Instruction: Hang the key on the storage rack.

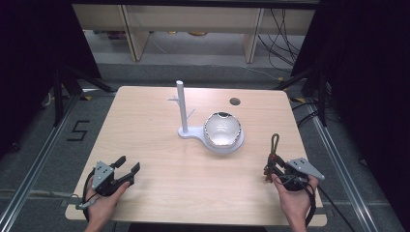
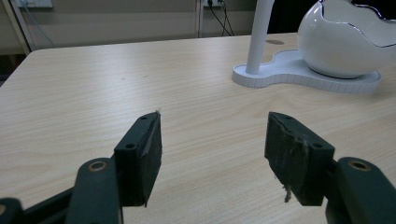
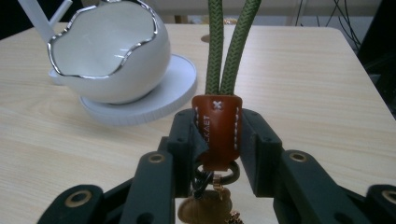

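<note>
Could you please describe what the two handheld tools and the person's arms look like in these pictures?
Both tools, left tool and right tool, are black, each with two flat-padded jaws and brass-coloured pivot pins. Each carries a grey three-cornered plate on top and trails a dark cable. The left tool's pads look frayed. The forearms are bare, with no sleeves visible.

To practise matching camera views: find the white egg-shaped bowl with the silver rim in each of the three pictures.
High view: the bowl sits at table centre, on the white stand.
Left gripper view: bowl at top right, beyond the open jaws.
Right gripper view: bowl at upper left.
Shared landmark: the stand's upright post, beside the bowl.
</note>
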